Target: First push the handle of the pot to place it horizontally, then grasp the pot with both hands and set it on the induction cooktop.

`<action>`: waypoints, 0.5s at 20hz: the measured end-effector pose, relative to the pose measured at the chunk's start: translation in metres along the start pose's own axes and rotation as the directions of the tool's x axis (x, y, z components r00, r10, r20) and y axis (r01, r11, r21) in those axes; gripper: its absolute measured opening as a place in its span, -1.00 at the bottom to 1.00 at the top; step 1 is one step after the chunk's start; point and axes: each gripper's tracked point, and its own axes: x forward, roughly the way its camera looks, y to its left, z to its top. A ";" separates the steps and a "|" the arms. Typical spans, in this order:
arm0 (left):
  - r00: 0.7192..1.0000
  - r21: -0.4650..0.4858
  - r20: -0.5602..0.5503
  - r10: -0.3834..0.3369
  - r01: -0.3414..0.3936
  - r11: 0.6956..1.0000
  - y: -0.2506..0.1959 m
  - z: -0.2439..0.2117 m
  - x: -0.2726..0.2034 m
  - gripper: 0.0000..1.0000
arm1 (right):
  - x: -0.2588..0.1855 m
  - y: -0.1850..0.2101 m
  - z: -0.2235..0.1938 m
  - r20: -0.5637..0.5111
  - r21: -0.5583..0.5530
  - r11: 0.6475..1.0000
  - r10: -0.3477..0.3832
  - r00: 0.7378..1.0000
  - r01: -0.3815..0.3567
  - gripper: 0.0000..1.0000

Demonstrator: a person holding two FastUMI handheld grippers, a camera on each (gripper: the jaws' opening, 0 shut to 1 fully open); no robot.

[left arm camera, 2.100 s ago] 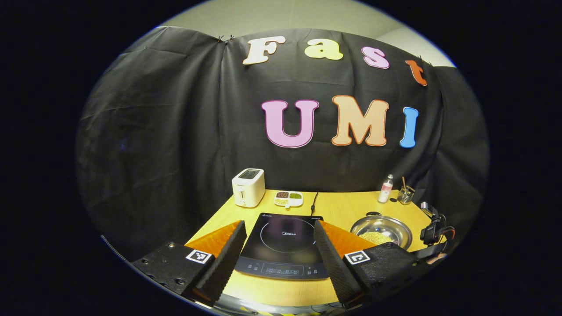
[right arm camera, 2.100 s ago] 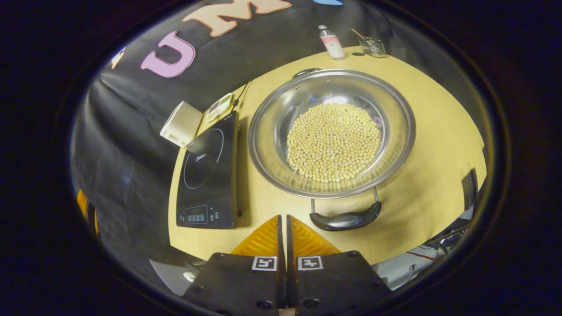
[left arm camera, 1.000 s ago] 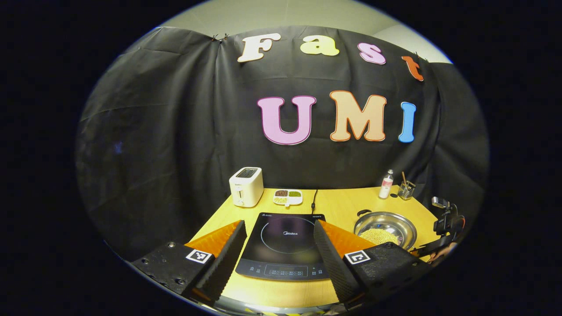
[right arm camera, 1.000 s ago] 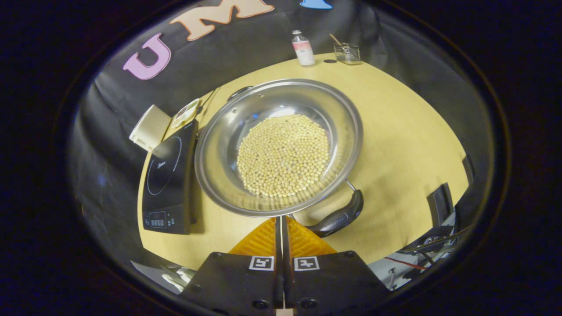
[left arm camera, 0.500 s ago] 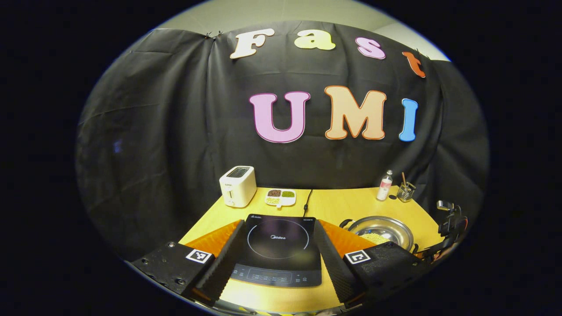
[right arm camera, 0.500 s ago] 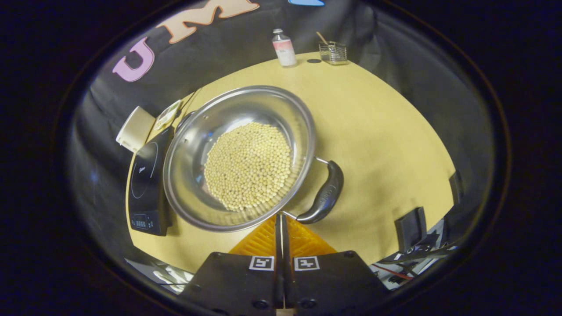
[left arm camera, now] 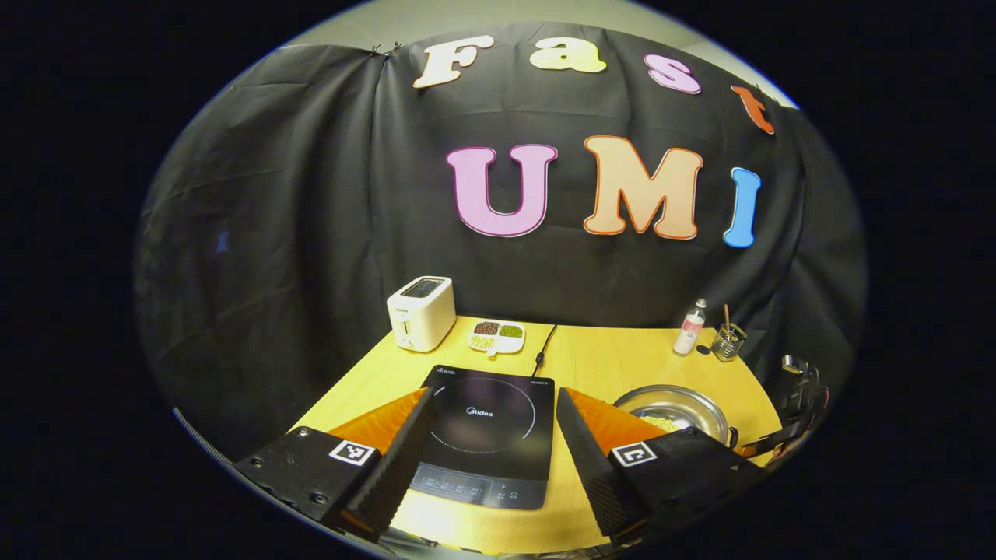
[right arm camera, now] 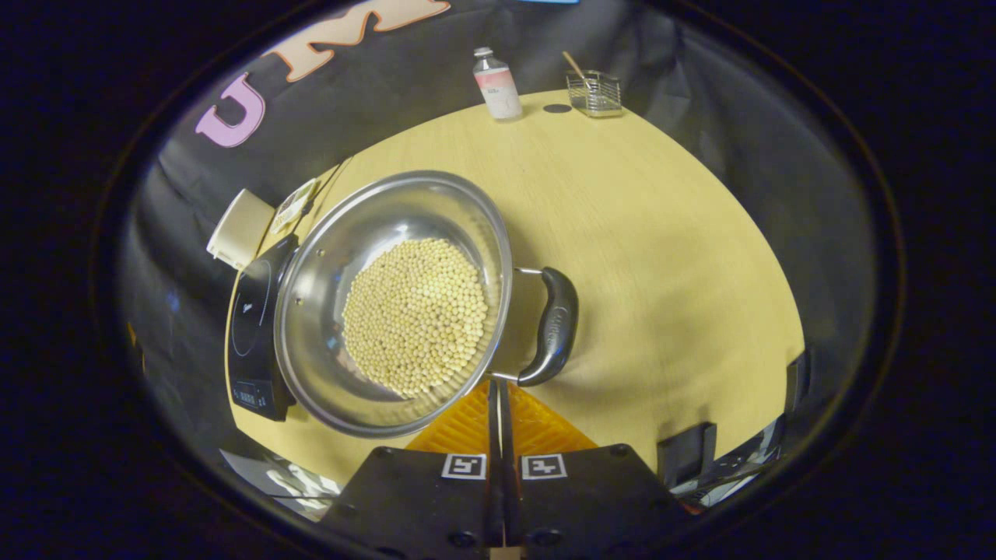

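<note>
Table (right arm camera: 622,202) bears pot (right arm camera: 366,257); right claw (right arm camera: 499,400) closed at its handle (right arm camera: 554,327)

One pot (right arm camera: 393,299), one cooktop (left arm camera: 486,432), one toaster (left arm camera: 420,313), one bottle (right arm camera: 496,74), two tools (left arm camera: 484,459) (right arm camera: 498,416)

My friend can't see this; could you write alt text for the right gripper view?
A steel pot of pale beans sits on a wooden table, its black handle pointing right, just ahead of the closed right gripper. An induction cooktop lies left.
</note>
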 end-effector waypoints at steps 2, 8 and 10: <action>1.000 -0.007 -0.008 0.027 -0.027 1.000 -0.002 -0.003 0.003 0.89 | 0.002 -0.004 0.007 -0.009 0.004 1.000 0.022 1.000 -0.022 -0.94; 0.997 -0.041 -0.022 0.078 -0.079 0.996 -0.014 -0.011 0.007 0.89 | 0.008 -0.012 0.029 -0.011 -0.024 0.998 0.057 0.998 -0.058 -0.94; 0.996 -0.055 -0.025 0.081 -0.082 0.995 -0.022 -0.013 0.008 0.90 | 0.010 -0.013 0.036 -0.013 -0.034 0.997 0.073 0.997 -0.074 -0.94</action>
